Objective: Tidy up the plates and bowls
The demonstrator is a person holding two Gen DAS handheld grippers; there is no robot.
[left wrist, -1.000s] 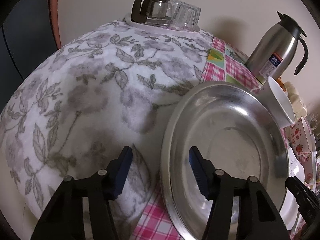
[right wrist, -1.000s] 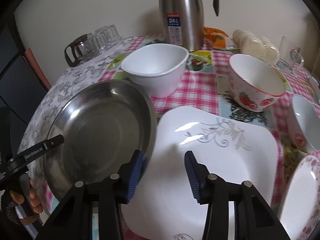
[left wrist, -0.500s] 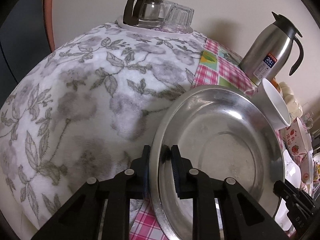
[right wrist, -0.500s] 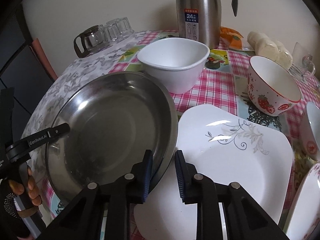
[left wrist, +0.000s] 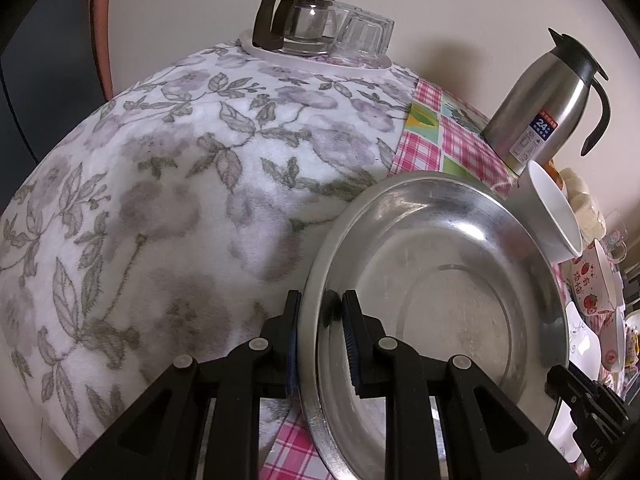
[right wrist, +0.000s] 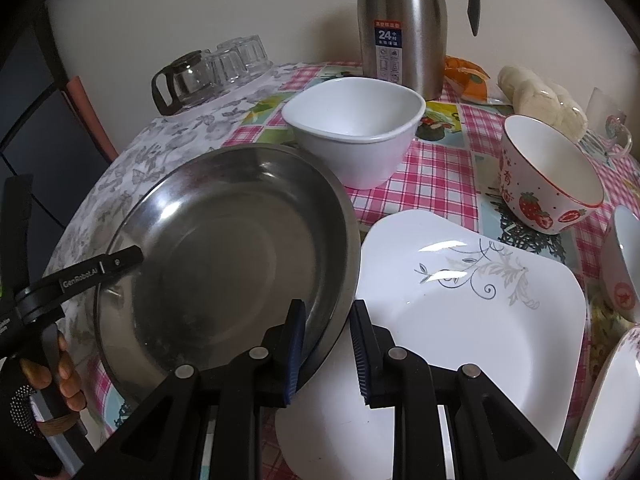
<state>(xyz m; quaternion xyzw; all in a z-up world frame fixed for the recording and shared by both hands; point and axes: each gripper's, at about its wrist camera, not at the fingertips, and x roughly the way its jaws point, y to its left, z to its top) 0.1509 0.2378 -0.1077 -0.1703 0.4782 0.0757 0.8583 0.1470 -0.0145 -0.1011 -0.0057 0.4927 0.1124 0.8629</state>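
Steel plate (right wrist: 224, 248), centre-left of the right wrist view: rim clamped by left gripper (left wrist: 318, 312) and right gripper (right wrist: 326, 320) on opposite edges, overlapping the square white plate (right wrist: 472, 292). White bowl (right wrist: 354, 128), strawberry bowl (right wrist: 548, 176): loose, unstacked. Sorting barely begun.

Both views look steeply down along their own jaws, close to the counter (left wrist: 168, 184). The left wrist view sits at the left rim of the steel plate (left wrist: 440, 280) and faces right across it; the right wrist view sits at its right rim. Both share the plate, the white bowl (right wrist: 356, 132) and the steel flask (right wrist: 400, 28).
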